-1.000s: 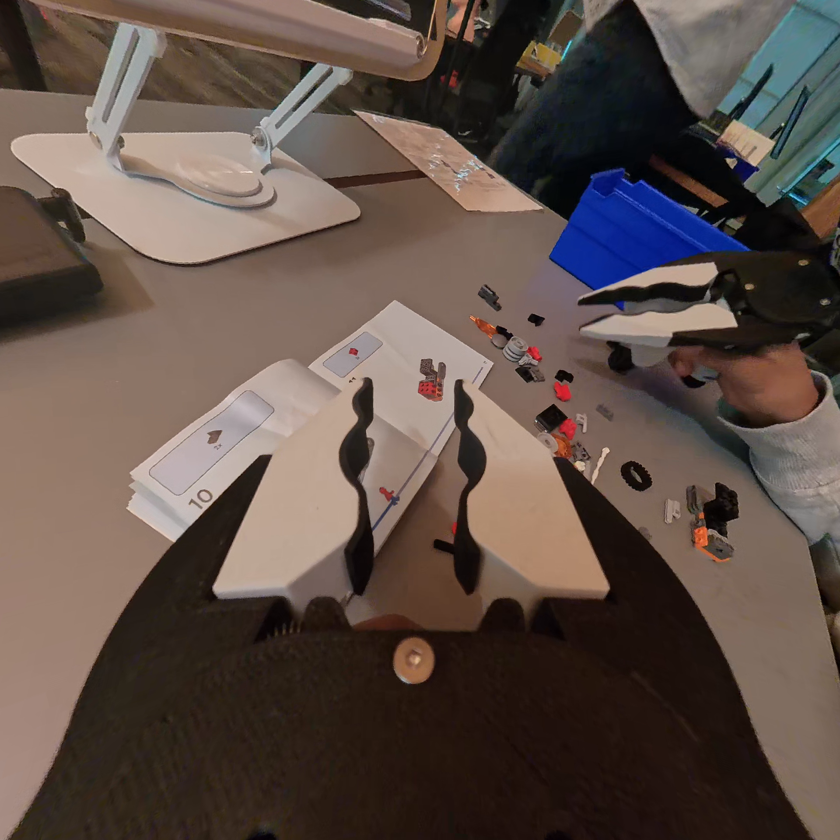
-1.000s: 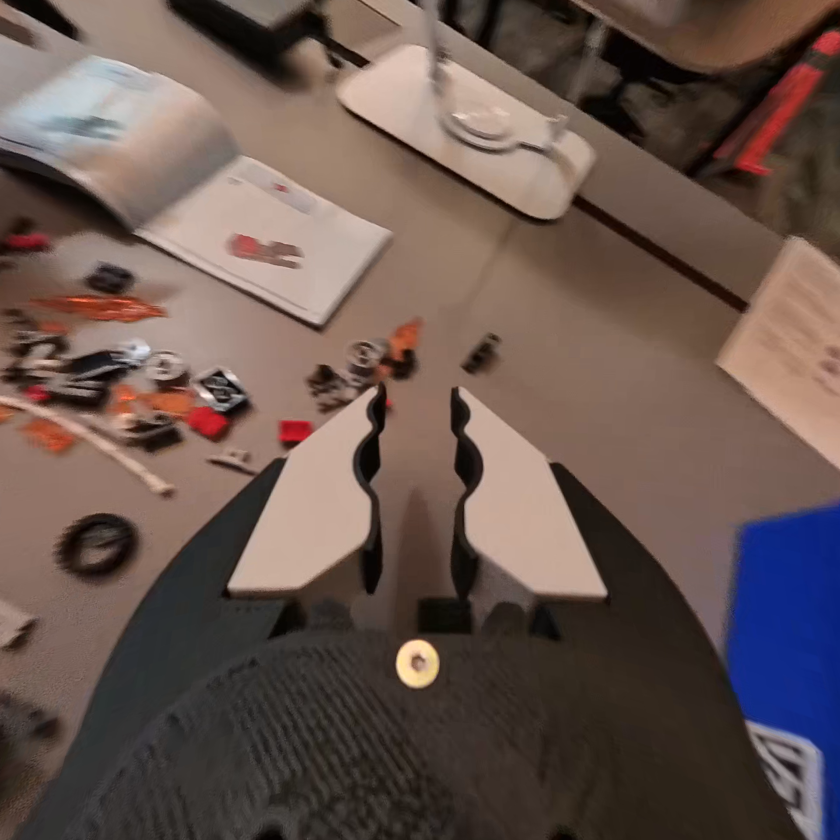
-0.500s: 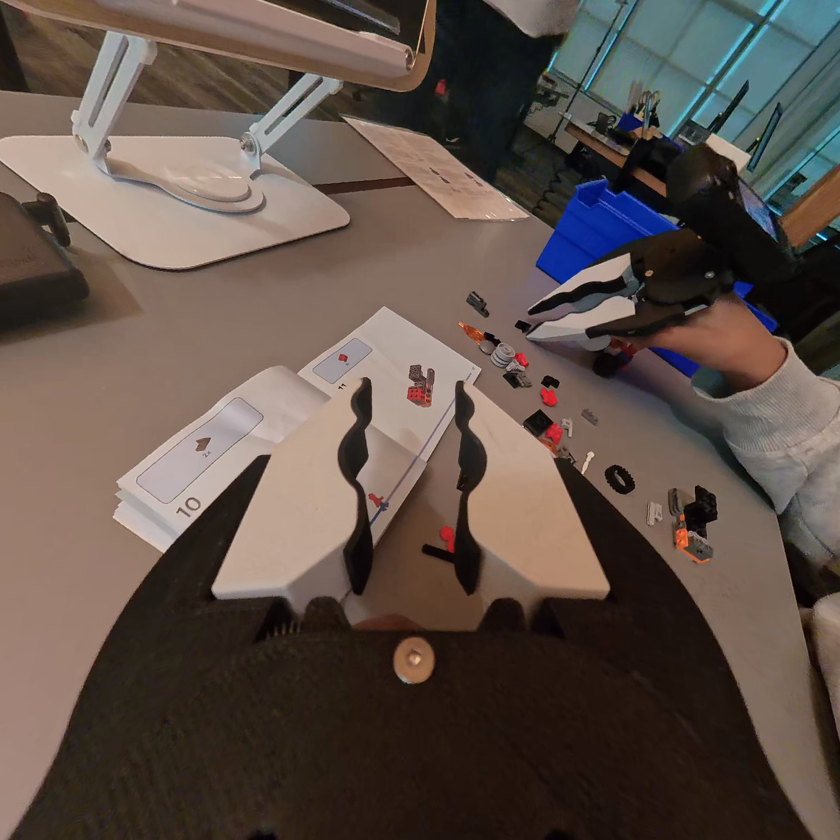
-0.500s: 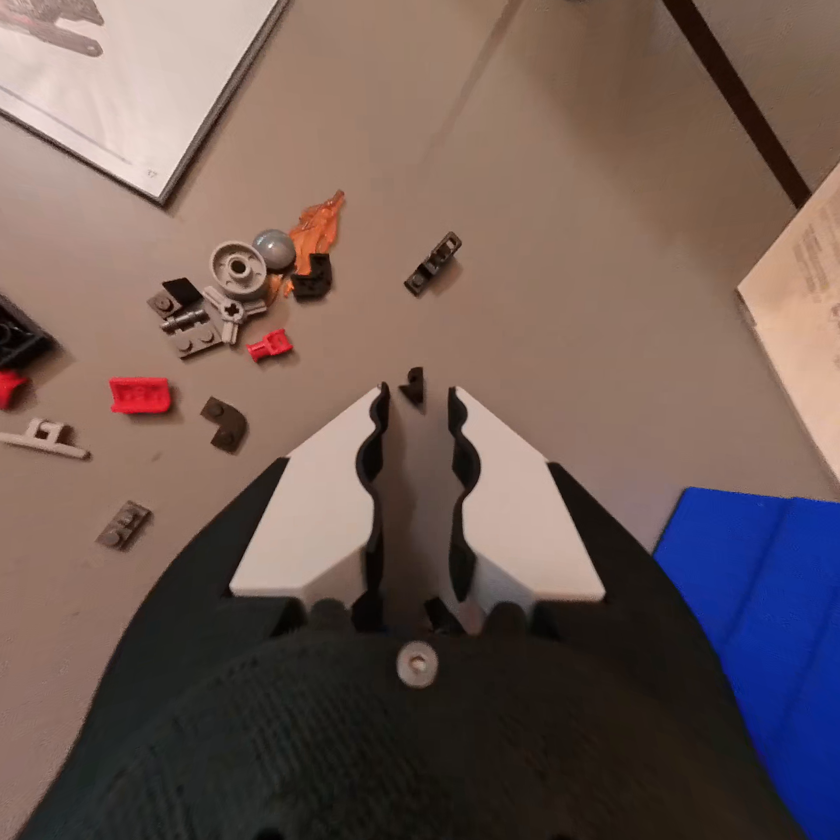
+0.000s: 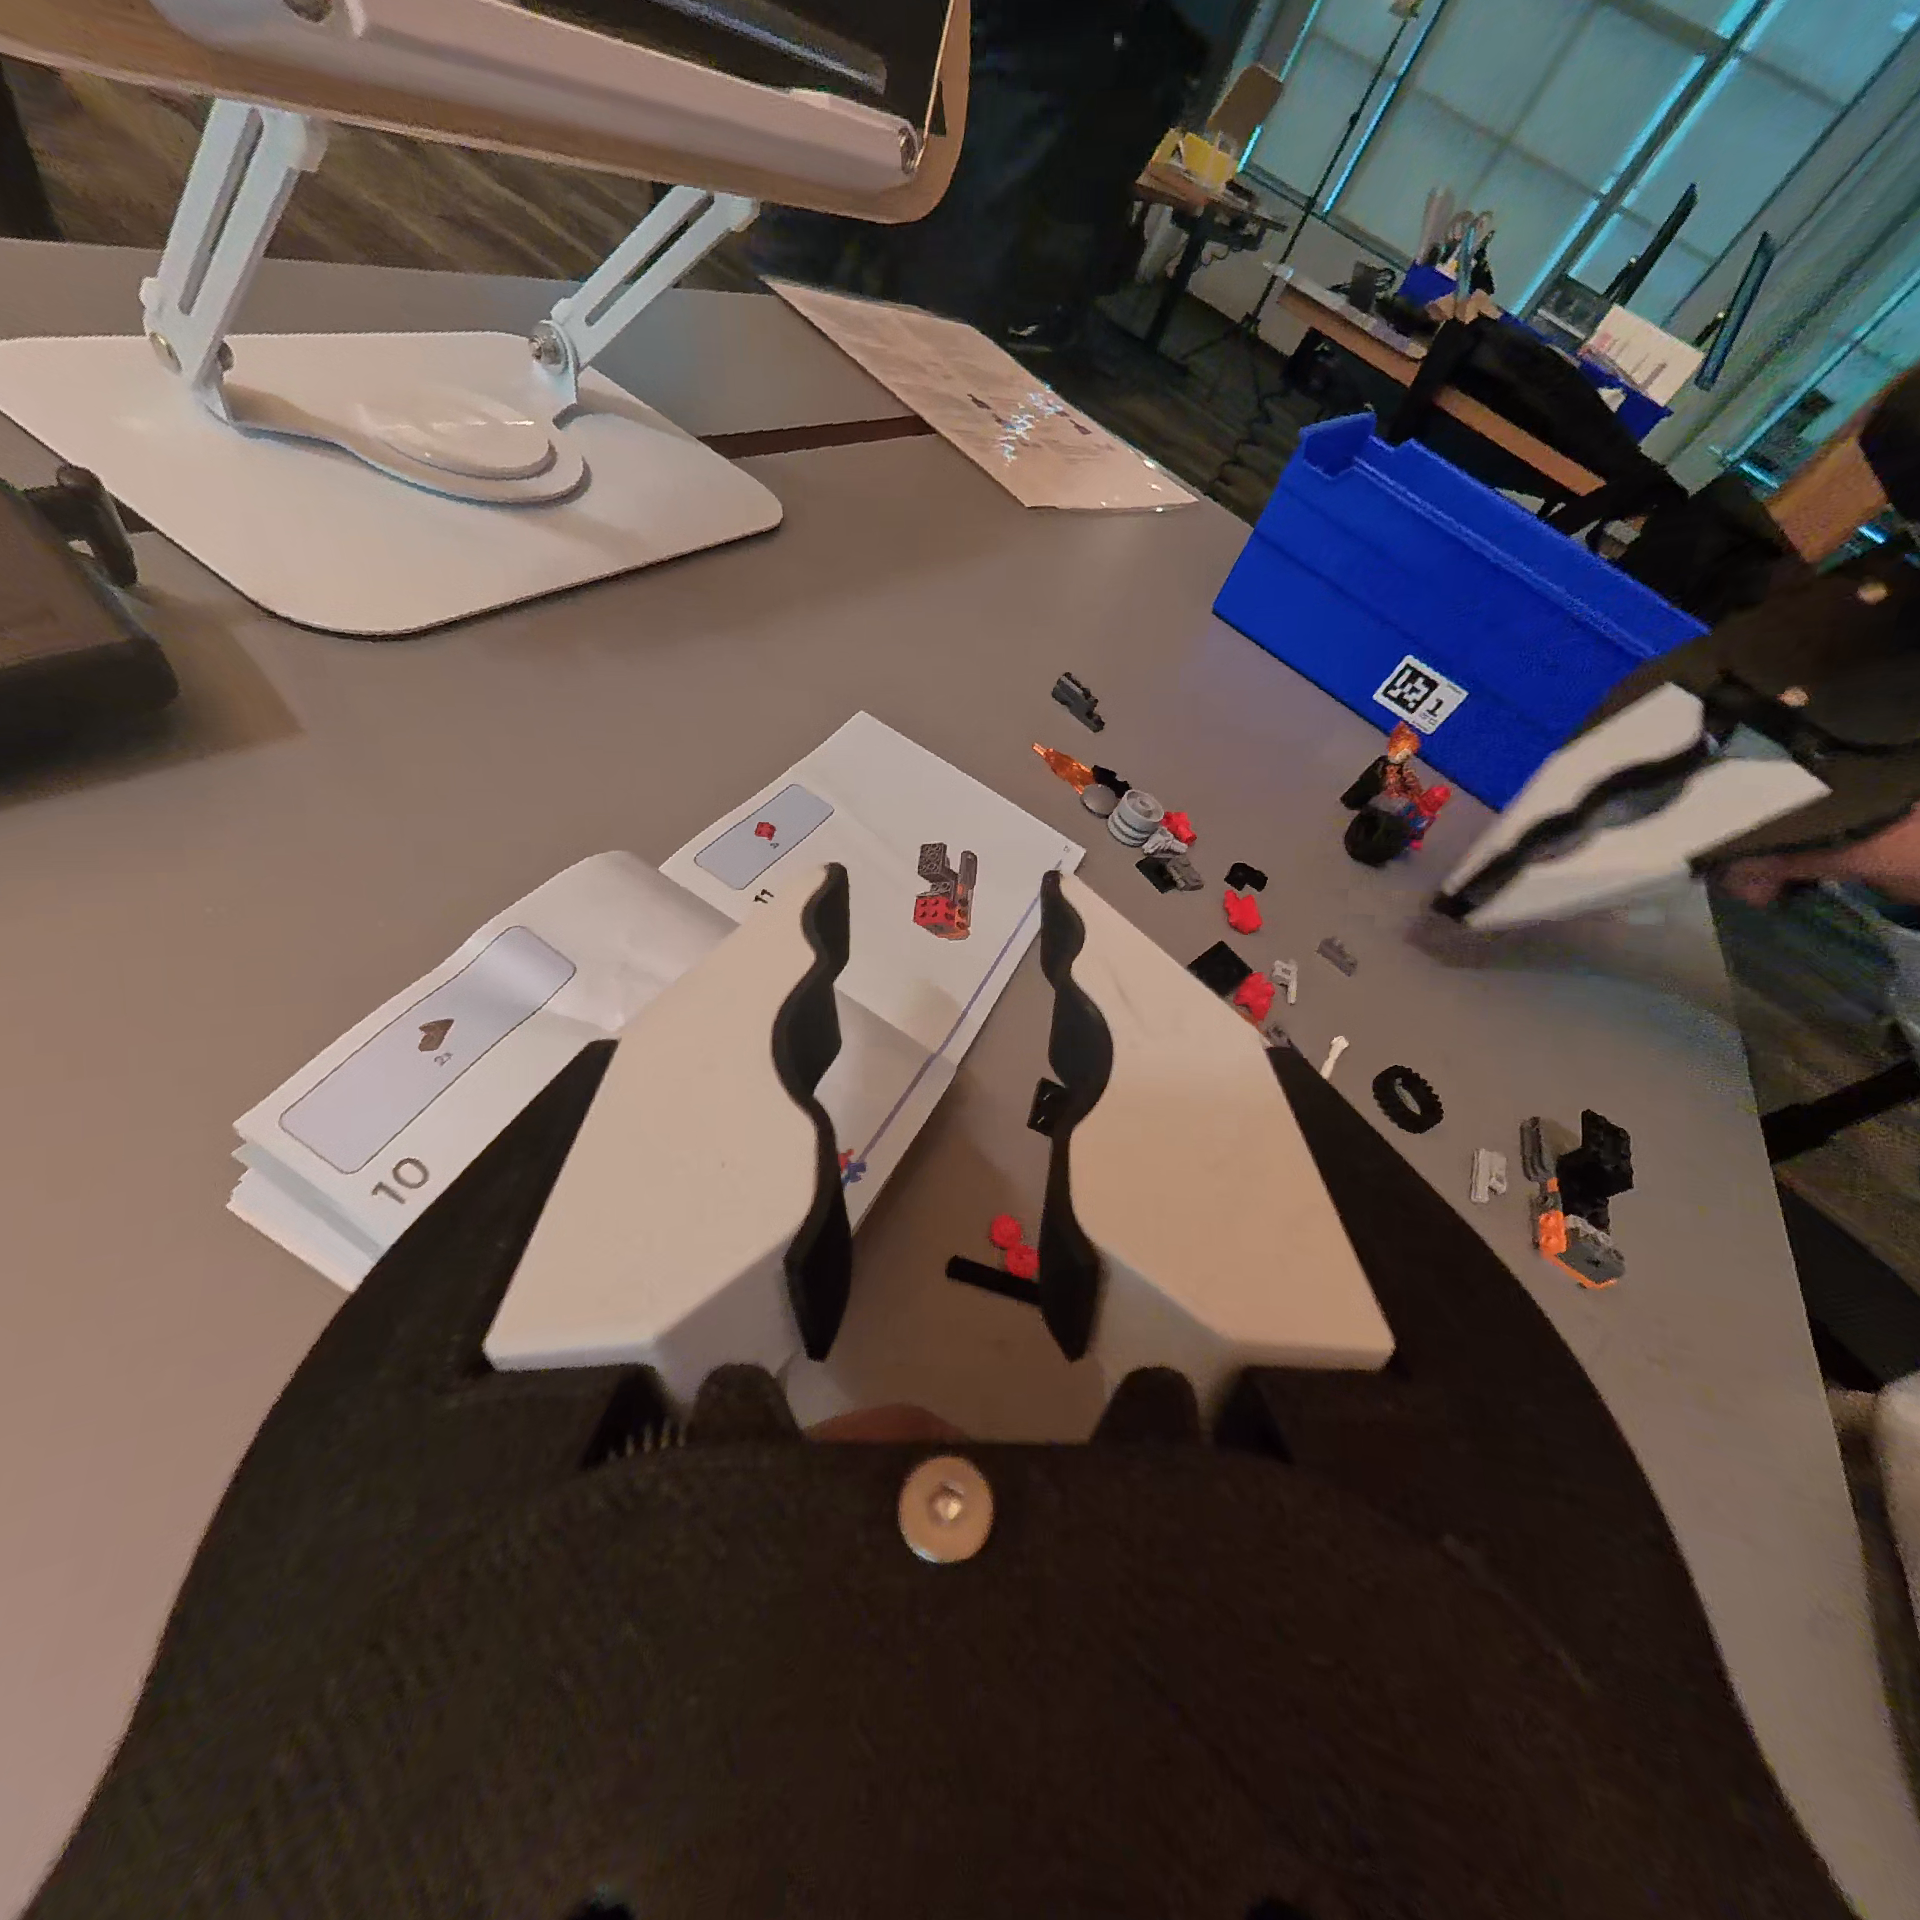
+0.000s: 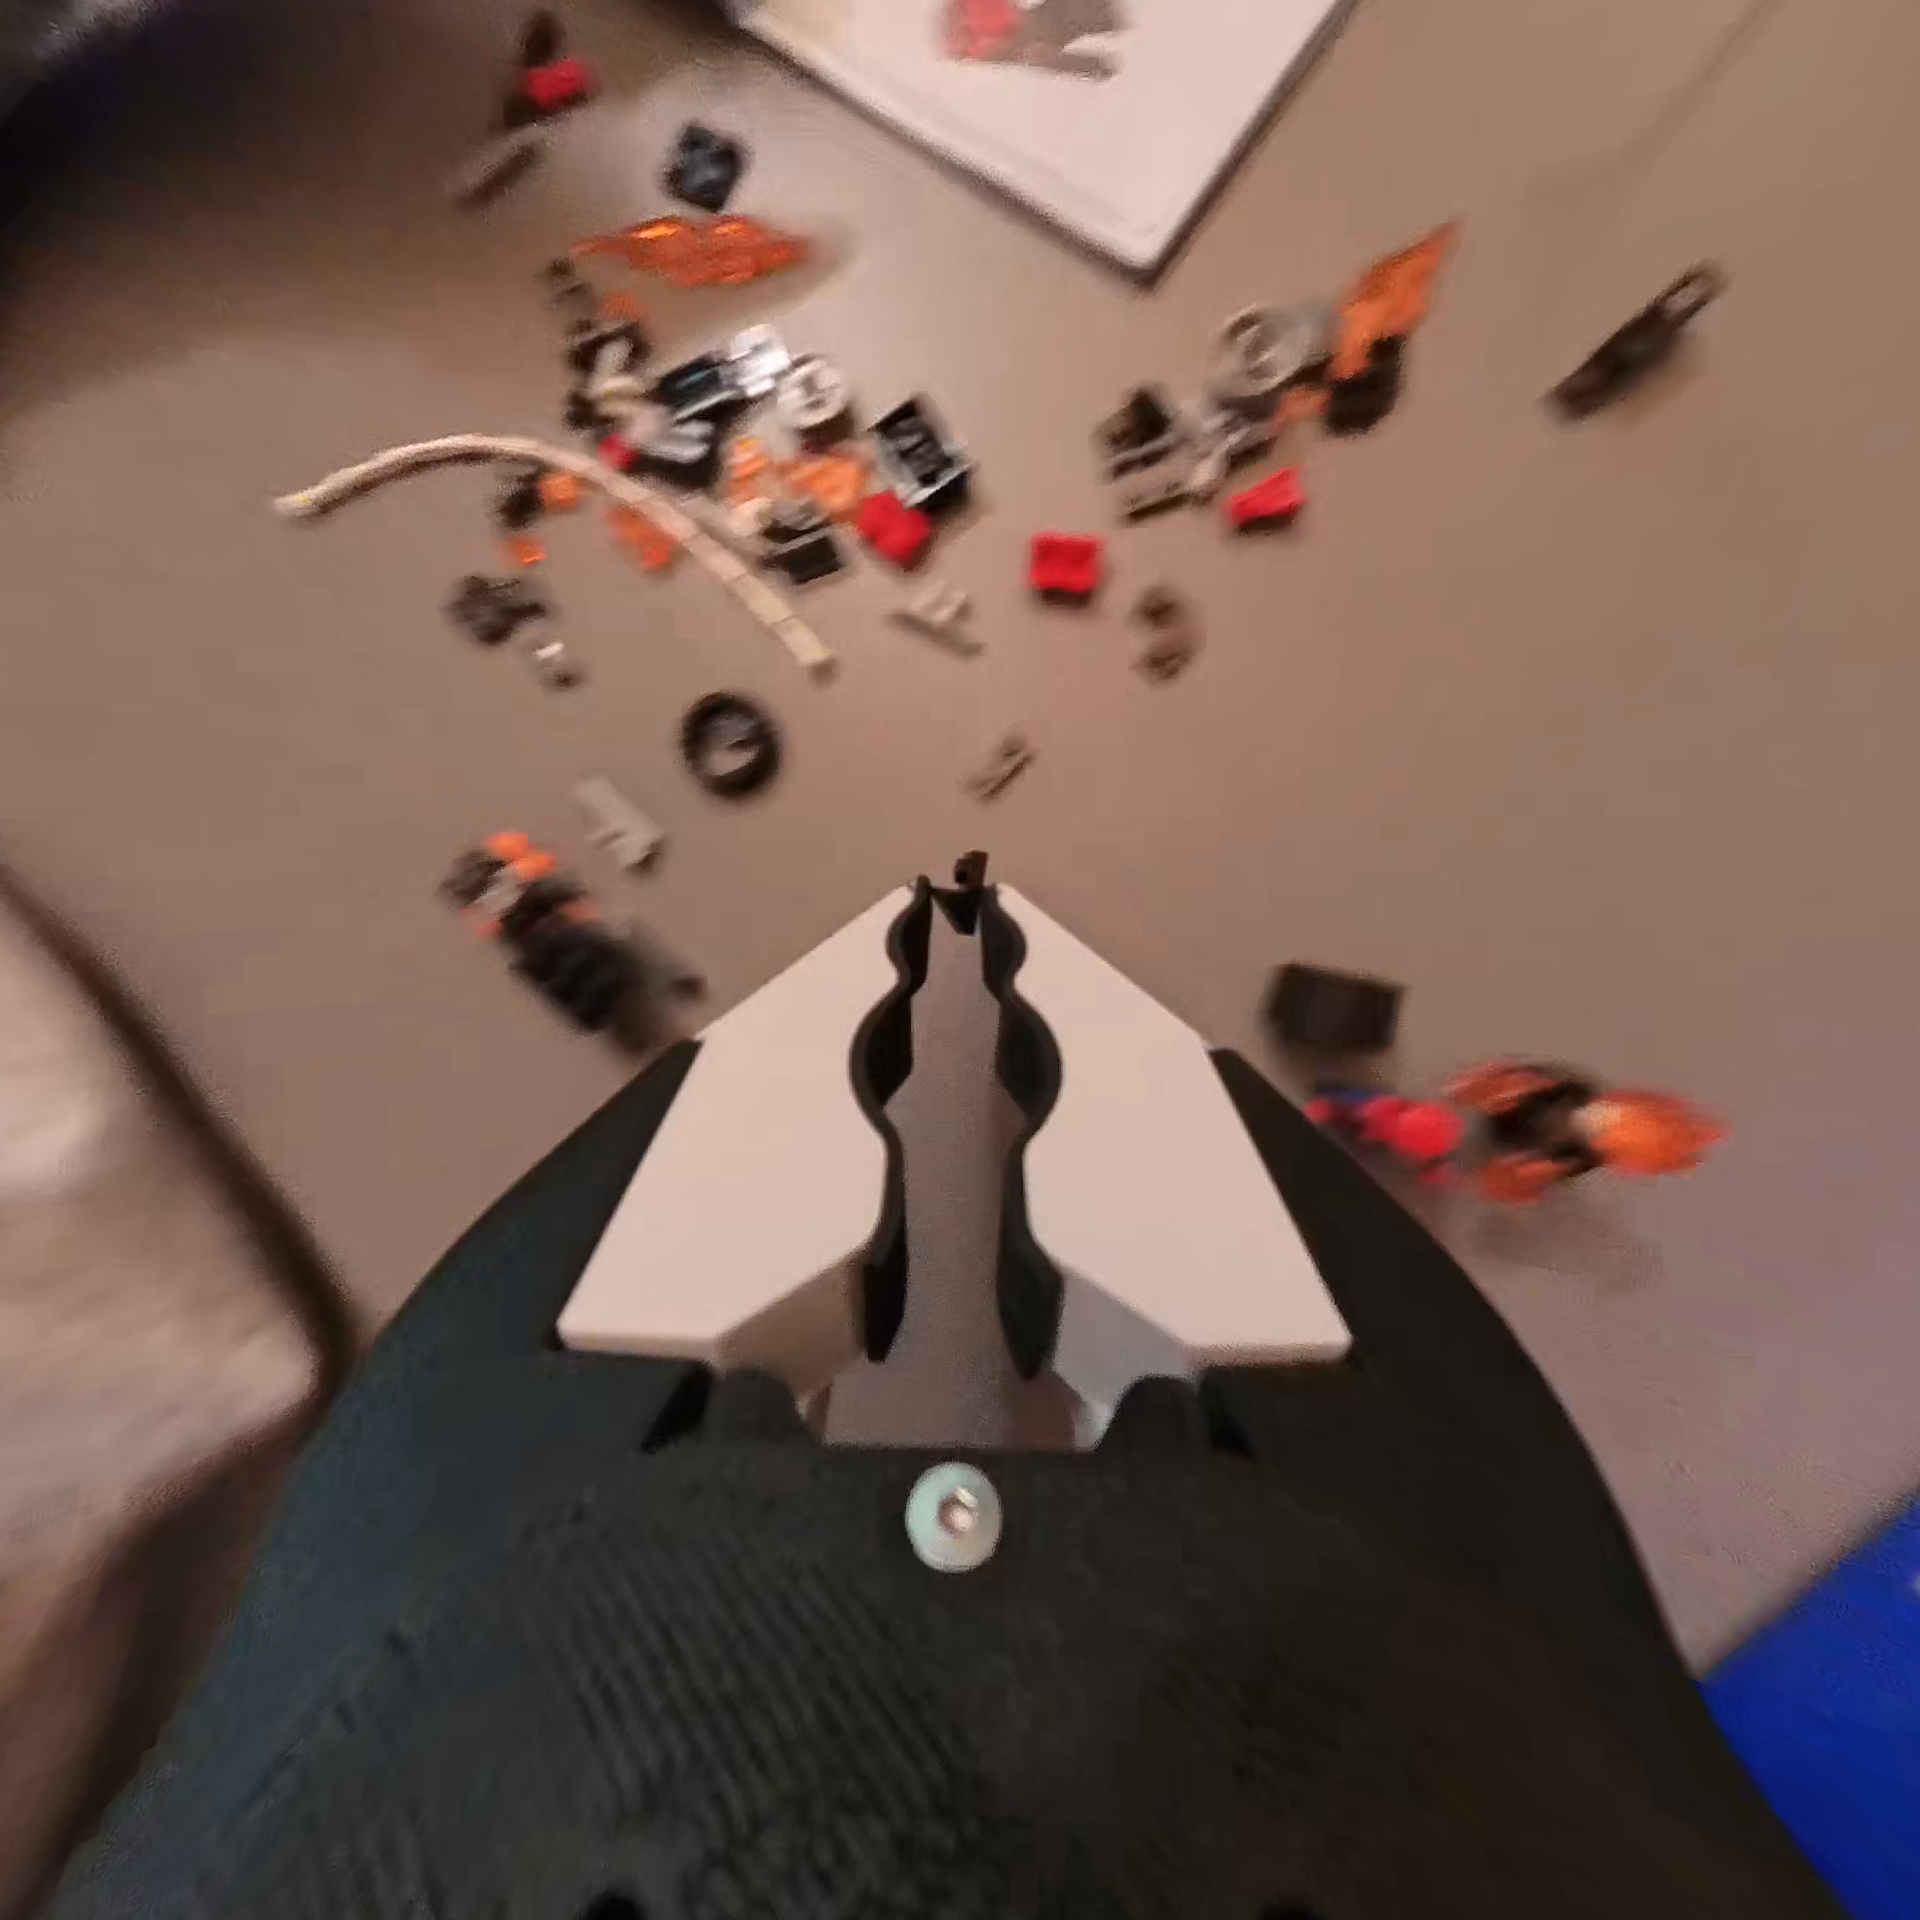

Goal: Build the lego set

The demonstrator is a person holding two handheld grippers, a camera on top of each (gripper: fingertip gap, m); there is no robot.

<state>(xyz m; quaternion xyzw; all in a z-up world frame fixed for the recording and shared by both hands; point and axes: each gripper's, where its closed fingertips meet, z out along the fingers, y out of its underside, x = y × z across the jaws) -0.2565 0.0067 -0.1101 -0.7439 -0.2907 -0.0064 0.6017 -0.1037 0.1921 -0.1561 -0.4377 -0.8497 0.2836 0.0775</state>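
My left gripper [image 5: 940,883] is open and empty, hovering over the open instruction booklet [image 5: 499,1039]. A small red piece [image 5: 1008,1242] and a black pin [image 5: 982,1273] lie on the table between its fingers. My right gripper [image 6: 956,888] is shut on a small black piece [image 6: 971,873] pinched at its tips, held above the table; it also shows in the left wrist view [image 5: 1455,904]. Loose red, black, grey and orange pieces [image 6: 894,520] are scattered ahead of it. A partly built black-and-orange assembly [image 5: 1574,1195] lies at the right.
A blue bin [image 5: 1455,561] stands at the back right, with a minifigure on a bike [image 5: 1392,800] in front of it. A black tyre [image 5: 1408,1096] and a white chain [image 6: 582,499] lie among the pieces. A white stand [image 5: 416,499] and a paper sheet [image 5: 987,416] sit behind. There is about 25 cm between the tips of the two grippers. From either gripper's tips it is about 15 cm to the white chain [image 6: 582,499].
My right gripper closed on the small black piece that lay at its tips and pulled back to the right with it. My left gripper stayed open over the booklet.
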